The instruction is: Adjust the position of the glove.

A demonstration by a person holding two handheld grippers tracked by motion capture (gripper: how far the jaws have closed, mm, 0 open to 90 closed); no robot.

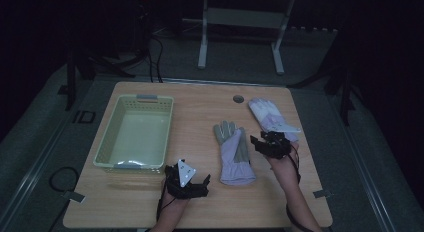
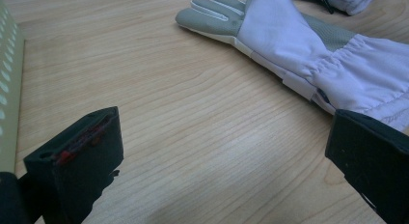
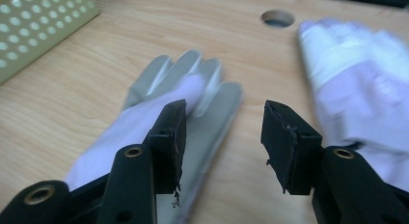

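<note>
**Right gripper lines up between two gloves**

Two lilac-and-grey work gloves lie flat on the bench: the near glove (image 1: pixel 233 152) at centre, fingers pointing far, and the far glove (image 1: pixel 272 120) to its right, partly under the right gripper (image 1: pixel 270 143). The right gripper's jaws stand wide with nothing between them, above the strip of bare wood between the gloves. The left gripper (image 2: pixel 226 161) waits near the basket's (image 1: pixel 105 142) near right corner, jaws also wide and empty, with the near glove's cuff just beside its right jaw.

The likely step is picking up a glove for the basket. To do it well, the person should commit to one glove, bring one jaw down on each side of a fold at the cuff, where the gathered fabric bunches, and close fully before lifting. Thin cloth may slip from a shallow pinch.
</note>
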